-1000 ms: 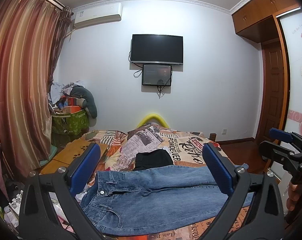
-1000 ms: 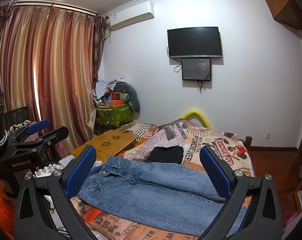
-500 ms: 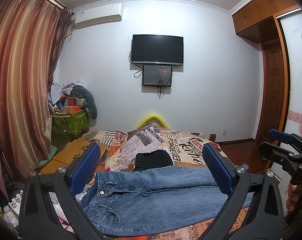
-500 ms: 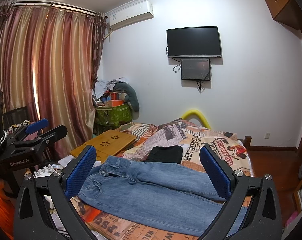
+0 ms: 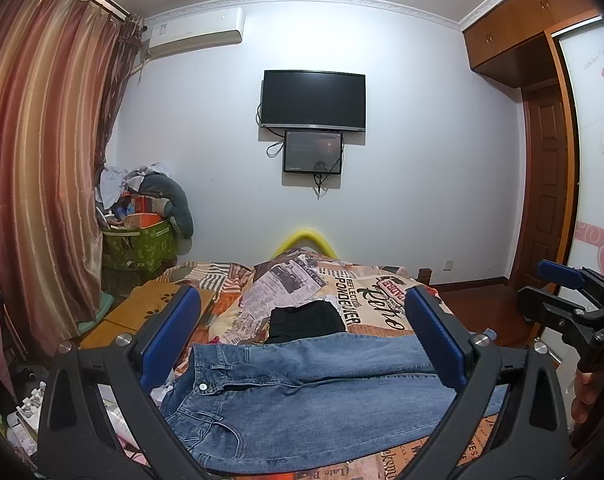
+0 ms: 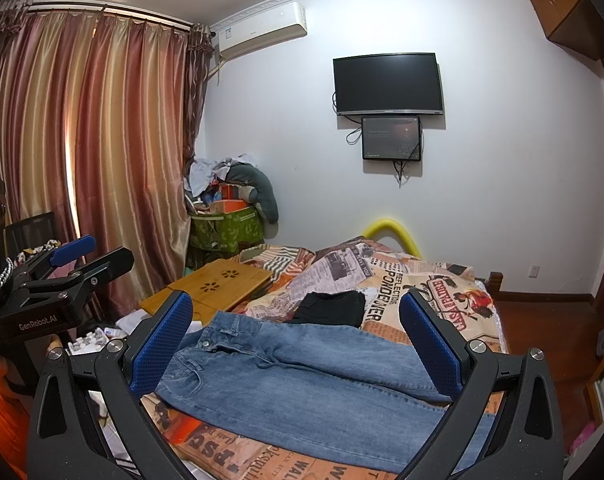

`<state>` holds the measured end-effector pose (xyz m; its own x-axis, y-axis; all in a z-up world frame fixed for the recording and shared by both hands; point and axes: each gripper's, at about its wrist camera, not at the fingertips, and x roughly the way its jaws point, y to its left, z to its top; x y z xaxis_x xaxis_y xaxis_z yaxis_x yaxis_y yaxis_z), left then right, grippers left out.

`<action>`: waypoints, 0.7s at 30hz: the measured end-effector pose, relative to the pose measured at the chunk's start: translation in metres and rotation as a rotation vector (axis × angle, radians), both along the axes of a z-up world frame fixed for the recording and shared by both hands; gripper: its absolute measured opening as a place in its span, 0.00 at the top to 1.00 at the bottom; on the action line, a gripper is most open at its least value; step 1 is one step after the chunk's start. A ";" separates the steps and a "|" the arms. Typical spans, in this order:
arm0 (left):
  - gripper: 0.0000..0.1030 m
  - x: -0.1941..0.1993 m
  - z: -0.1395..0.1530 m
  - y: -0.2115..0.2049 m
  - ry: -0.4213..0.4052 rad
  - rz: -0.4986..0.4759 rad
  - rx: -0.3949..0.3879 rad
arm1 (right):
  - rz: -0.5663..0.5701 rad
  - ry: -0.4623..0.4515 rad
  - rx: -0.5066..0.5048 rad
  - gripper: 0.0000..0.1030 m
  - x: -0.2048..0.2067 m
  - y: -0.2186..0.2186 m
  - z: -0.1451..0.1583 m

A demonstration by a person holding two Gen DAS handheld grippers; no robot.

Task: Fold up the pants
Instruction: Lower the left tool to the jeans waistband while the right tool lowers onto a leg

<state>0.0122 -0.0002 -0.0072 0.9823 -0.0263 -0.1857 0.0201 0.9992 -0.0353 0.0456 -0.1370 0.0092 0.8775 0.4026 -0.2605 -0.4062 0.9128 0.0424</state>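
Observation:
Blue jeans (image 5: 314, 396) lie flat across the near end of the bed, waistband to the left, legs running right; they also show in the right wrist view (image 6: 302, 380). My left gripper (image 5: 302, 332) is open and empty, held above and short of the jeans. My right gripper (image 6: 295, 328) is open and empty, also above the jeans. Each gripper shows at the edge of the other's view: the right gripper (image 5: 562, 300) and the left gripper (image 6: 85, 258).
A folded black garment (image 5: 308, 320) lies on the patterned bedspread (image 5: 366, 292) just behind the jeans. A wooden lap table (image 6: 217, 284) sits at the bed's left. Curtains (image 6: 101, 160), a cluttered green bin (image 6: 225, 228) and small items on the floor at left.
Almost nothing. Both grippers stay open above the jeans; the views shift only very slightly.

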 end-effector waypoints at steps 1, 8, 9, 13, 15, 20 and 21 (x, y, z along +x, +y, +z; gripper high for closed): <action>0.00 0.001 0.000 0.000 0.002 -0.002 -0.001 | 0.000 0.002 0.000 0.00 0.001 -0.001 -0.002; 0.00 0.016 -0.010 0.006 0.028 0.004 -0.004 | -0.012 0.041 -0.017 0.00 0.014 -0.007 -0.013; 0.00 0.020 -0.012 0.008 0.034 0.008 -0.003 | -0.017 0.049 -0.024 0.00 0.017 -0.008 -0.016; 0.00 0.046 -0.027 0.019 0.093 0.033 -0.009 | -0.065 0.106 -0.050 0.00 0.036 -0.023 -0.036; 0.00 0.064 -0.036 0.026 0.139 0.033 -0.025 | -0.094 0.143 -0.054 0.00 0.048 -0.034 -0.048; 0.00 0.106 -0.066 0.048 0.217 0.094 -0.010 | -0.168 0.209 -0.072 0.00 0.074 -0.060 -0.071; 0.00 0.114 -0.071 0.052 0.227 0.112 0.006 | -0.186 0.222 -0.079 0.00 0.078 -0.064 -0.076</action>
<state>0.1262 0.0520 -0.0785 0.9122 0.0817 -0.4015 -0.0982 0.9950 -0.0207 0.1241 -0.2013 -0.0666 0.8525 0.2113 -0.4781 -0.2204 0.9747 0.0377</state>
